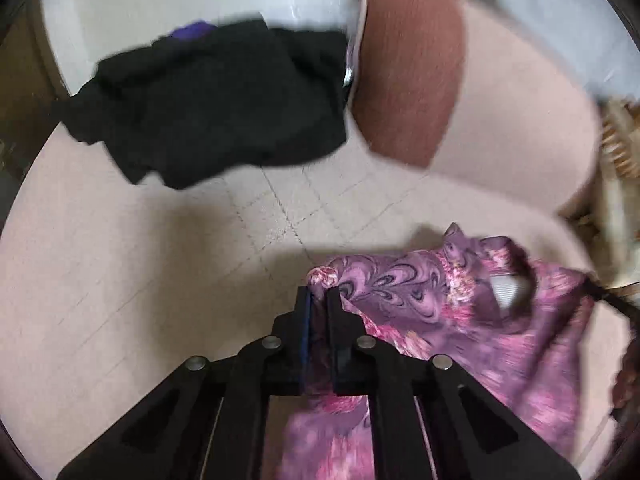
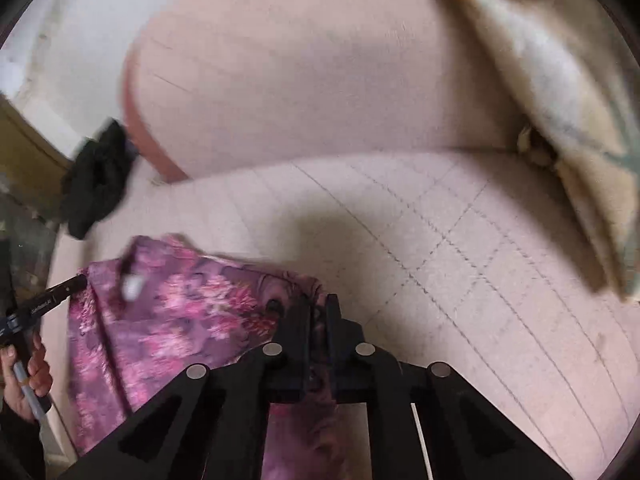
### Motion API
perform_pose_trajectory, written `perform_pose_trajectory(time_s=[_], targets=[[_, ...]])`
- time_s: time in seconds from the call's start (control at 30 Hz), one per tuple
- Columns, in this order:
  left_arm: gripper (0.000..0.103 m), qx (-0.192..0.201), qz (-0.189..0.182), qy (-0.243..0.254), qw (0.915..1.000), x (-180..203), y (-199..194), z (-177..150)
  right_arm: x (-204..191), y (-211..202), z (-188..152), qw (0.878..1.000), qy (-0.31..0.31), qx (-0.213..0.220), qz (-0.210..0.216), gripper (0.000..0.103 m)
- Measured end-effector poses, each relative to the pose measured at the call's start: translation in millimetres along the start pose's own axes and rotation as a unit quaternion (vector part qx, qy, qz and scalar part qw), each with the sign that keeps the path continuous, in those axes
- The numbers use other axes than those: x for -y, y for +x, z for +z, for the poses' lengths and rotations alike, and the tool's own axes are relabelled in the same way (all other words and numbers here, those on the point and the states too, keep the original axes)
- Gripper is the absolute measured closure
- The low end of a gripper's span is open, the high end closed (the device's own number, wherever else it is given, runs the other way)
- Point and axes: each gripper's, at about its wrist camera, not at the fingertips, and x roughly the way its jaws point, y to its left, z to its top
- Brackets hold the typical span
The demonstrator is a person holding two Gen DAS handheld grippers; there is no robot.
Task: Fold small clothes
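Note:
A purple and pink floral garment [image 1: 460, 312] hangs between my two grippers above a pale pink quilted sofa seat [image 1: 160, 264]. My left gripper [image 1: 319, 300] is shut on one top corner of it. My right gripper [image 2: 319, 308] is shut on the other top corner, and the garment [image 2: 172, 312] spreads to its left. The left gripper's fingertip [image 2: 70, 286] shows at the garment's far edge in the right wrist view. A white label shows inside the neck opening [image 1: 508, 288]. Both views are blurred.
A crumpled black garment [image 1: 216, 100] lies at the sofa's left end, also in the right wrist view [image 2: 96, 184]. A rust-brown cushion [image 1: 408, 68] leans on the backrest. A cream patterned cushion [image 2: 560, 92] leans at the right. The quilted seat [image 2: 460, 248] lies ahead.

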Motion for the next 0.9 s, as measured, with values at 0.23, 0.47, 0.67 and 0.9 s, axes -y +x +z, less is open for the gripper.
perform_pose_trajectory(time_s=[0.23,0.47,0.67,0.9], targets=[[0.096,0.092,-0.060,0.022,0.9938,-3,-173,-113,-44,-134,-103,0.997,-0.059,0.042,0.035,0.098],[0.096,0.003,-0.068,-0.044,0.9967,-14,-201,-271,-44,-190,-268,0.998,0.033,0.027,0.041,0.098],[0.095,-0.017,-0.027,-0.074,0.9968,-14,-156,-335,-15,-149,-339,0.993,0.118,-0.013,0.019,0.098],[0.095,-0.009,0.005,-0.040,0.9991,1,-150,-334,-20,-152,-344,0.995,0.096,0.001,0.007,0.098]])
